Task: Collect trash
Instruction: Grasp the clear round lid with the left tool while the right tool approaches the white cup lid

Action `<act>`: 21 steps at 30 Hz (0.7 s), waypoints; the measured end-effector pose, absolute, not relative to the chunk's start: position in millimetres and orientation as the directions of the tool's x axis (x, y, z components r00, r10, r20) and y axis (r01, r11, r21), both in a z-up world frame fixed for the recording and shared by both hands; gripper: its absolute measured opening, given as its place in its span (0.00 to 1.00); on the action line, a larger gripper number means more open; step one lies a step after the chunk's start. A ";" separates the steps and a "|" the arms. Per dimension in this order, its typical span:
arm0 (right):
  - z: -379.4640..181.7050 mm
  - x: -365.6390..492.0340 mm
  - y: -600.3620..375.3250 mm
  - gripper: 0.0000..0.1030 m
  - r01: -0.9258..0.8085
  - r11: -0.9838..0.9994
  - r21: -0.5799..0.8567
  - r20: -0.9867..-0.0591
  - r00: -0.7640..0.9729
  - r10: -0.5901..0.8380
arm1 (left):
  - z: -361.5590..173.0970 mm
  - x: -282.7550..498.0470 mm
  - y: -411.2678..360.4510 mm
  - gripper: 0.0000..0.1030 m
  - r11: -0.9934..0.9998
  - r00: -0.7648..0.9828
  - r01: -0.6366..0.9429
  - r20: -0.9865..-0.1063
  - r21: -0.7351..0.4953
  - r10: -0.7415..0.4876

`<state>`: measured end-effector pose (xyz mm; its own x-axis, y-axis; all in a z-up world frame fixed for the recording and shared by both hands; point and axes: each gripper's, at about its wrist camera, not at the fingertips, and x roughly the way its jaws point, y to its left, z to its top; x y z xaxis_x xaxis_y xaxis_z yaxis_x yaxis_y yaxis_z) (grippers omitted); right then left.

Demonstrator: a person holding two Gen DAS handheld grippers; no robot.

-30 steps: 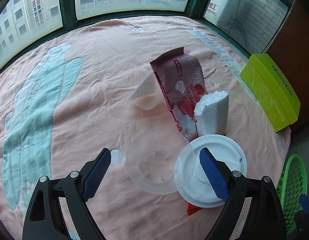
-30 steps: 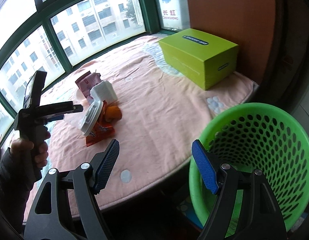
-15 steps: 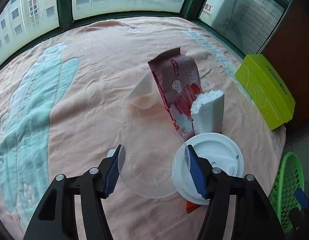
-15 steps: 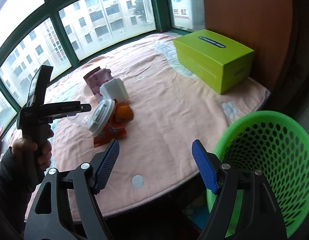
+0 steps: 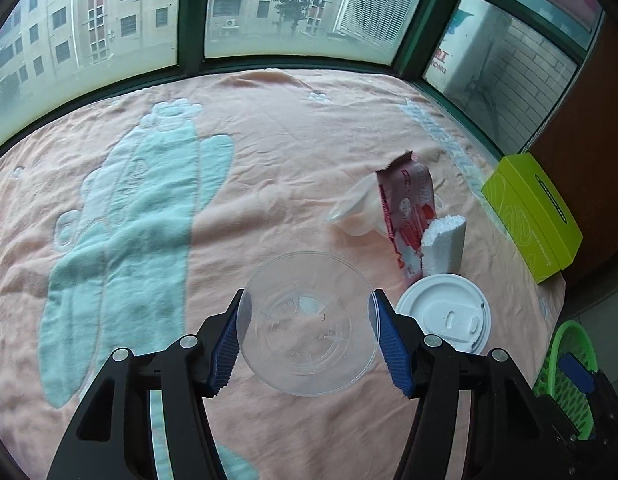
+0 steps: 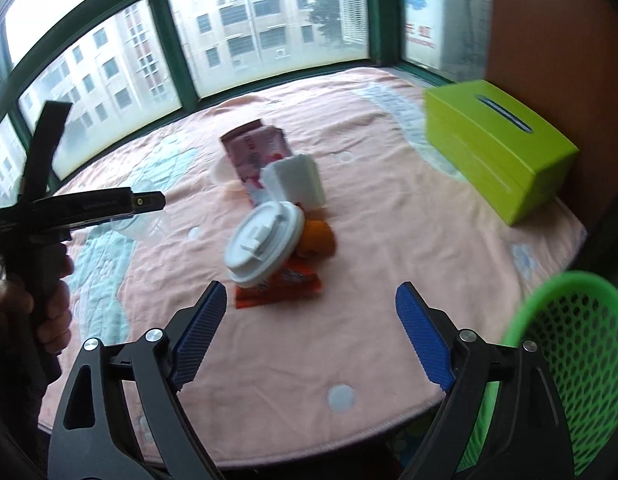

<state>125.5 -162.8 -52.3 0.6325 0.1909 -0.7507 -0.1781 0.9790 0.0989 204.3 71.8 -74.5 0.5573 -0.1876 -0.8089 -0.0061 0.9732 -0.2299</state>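
Observation:
My left gripper [image 5: 309,295] is shut on a clear plastic cup [image 5: 307,332], its pads pressing both sides, and holds it above the pink cloth. In the right wrist view the same gripper [image 6: 149,202] hangs left of the trash pile. The pile holds a white lid [image 6: 265,242], a foam block [image 6: 295,178], a pink wrapper [image 6: 255,152], an orange lump [image 6: 317,238] and an orange-red wrapper [image 6: 277,290]. My right gripper [image 6: 311,288] hovers just in front of that pile, its jaws opening with nothing between them.
A green mesh basket [image 6: 569,360] stands below the table's right front edge. A lime-green tissue box [image 6: 497,148] sits at the right, by a brown wall. A small translucent cup [image 5: 355,210] lies behind the pink wrapper. Windows ring the far side.
The left jaws closed on the clear cup and lifted it away from the white lid. The right gripper swung from over the basket toward the pile, and its jaws widened.

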 end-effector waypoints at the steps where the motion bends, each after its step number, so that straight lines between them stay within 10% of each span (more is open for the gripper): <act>1: -53.2 129.2 -156.6 0.86 -0.189 0.978 0.090 -0.753 0.630 0.191 | -73.5 202.5 75.3 0.58 0.973 0.560 -0.009 -0.807 -0.232 -0.188; 21: -101.4 190.3 -81.5 0.95 -0.299 0.933 -0.198 -0.798 0.602 0.024 | -75.5 186.1 107.3 0.58 0.960 0.568 -0.037 -0.796 -0.278 -0.209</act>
